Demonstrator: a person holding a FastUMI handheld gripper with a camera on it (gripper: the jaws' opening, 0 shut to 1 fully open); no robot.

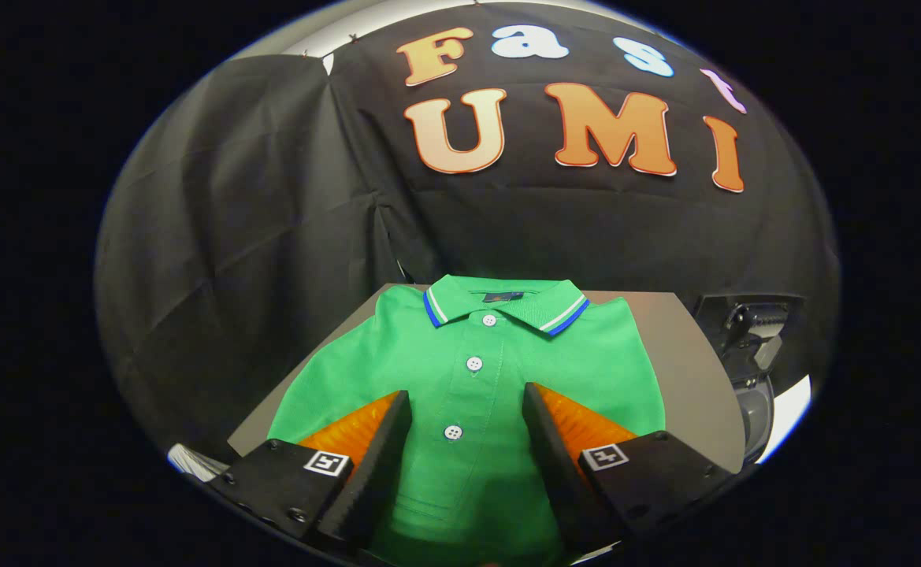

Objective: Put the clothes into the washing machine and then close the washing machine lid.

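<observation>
The tool (466,394) is spread wide, its two fingers apart with the placket of a green polo shirt (472,370) showing between them. Whether the fingertips touch the cloth or hang just above it cannot be told. Nothing is pinched. The tool looks forward and downward along the shirt, roughly centred on its row of white buttons (473,363), with one button lying in the gap between the fingers and two more just ahead of them.

The shirt lies flat on a grey tabletop (688,370), front upward, collar (507,305) away from the tool and hem towards it. The collar is green with white and blue stripes at its edge. The shirt covers most of the tabletop's width; a bare strip shows beside its right shoulder, and a narrower one near the left finger.

Beyond the tabletop's far edge hangs the booth's black cloth wall (255,236), close behind the collar. Off the tabletop's right edge stands a dark piece of equipment with grey parts (752,331), too unclear to name.
</observation>
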